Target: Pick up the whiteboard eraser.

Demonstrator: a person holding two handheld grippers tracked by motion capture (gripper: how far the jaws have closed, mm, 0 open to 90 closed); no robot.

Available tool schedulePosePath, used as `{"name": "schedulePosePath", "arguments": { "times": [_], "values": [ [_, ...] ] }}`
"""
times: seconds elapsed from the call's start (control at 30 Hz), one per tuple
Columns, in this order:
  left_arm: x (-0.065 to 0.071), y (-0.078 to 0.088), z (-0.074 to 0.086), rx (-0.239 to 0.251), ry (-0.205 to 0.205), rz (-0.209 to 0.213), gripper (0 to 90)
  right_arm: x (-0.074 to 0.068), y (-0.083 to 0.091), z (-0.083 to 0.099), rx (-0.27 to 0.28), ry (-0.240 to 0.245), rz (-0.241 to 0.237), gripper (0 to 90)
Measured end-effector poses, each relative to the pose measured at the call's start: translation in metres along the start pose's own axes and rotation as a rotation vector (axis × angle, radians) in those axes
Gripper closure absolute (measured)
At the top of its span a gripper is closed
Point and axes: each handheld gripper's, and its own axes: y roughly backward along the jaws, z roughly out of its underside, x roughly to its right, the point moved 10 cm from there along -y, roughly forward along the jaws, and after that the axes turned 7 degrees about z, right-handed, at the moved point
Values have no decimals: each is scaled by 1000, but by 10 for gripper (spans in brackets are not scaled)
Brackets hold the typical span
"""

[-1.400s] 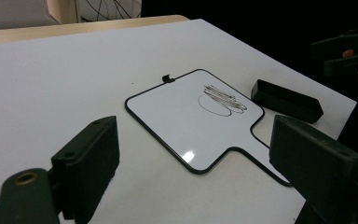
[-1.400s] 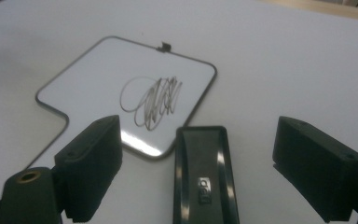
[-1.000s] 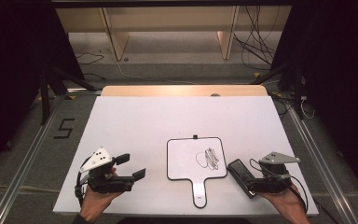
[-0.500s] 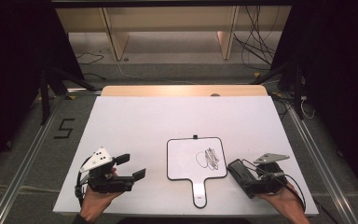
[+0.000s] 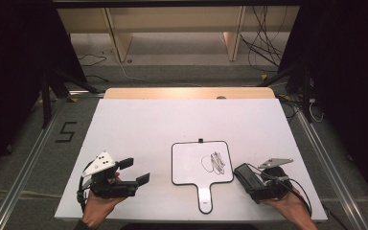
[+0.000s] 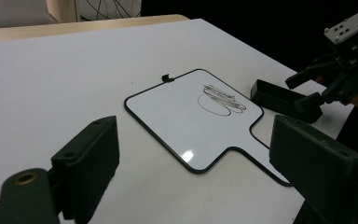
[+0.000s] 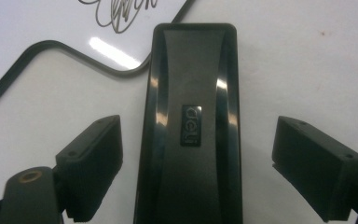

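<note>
The glossy black plastic oblong eraser (image 7: pixel 191 126) lies flat on the matte white table (image 5: pixel 139 124), just right of the small black-rimmed paddle-shaped whiteboard (image 5: pixel 191 165) with its dark scribble (image 5: pixel 213 163). From the right gripper (image 7: pixel 198 163) it sits dead ahead at 12 o'clock, its long axis running straight between the jaws, which stand spread on either flank; they seem not yet to touch it, though the close view makes that hard to judge. A squeeze across its narrow width should take it. The left gripper (image 5: pixel 136 171), released and holding nothing, rests well off at the board's 9 o'clock, so the right hand (image 5: pixel 287 203) is far nearer.
</note>
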Motion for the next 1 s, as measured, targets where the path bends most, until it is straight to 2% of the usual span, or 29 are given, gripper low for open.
{"name": "schedulePosePath", "arguments": {
  "times": [0.1,0.23,1.0],
  "values": [
    [0,0,0,0,0,0,153,0,-3,0,0,-10,2,180],
    [0,0,0,2,2,0,153,0,-6,3,-20,2,1,189],
    [-1,-1,0,-3,3,-1,153,1,-11,4,-43,9,-6,290]
  ]
}}
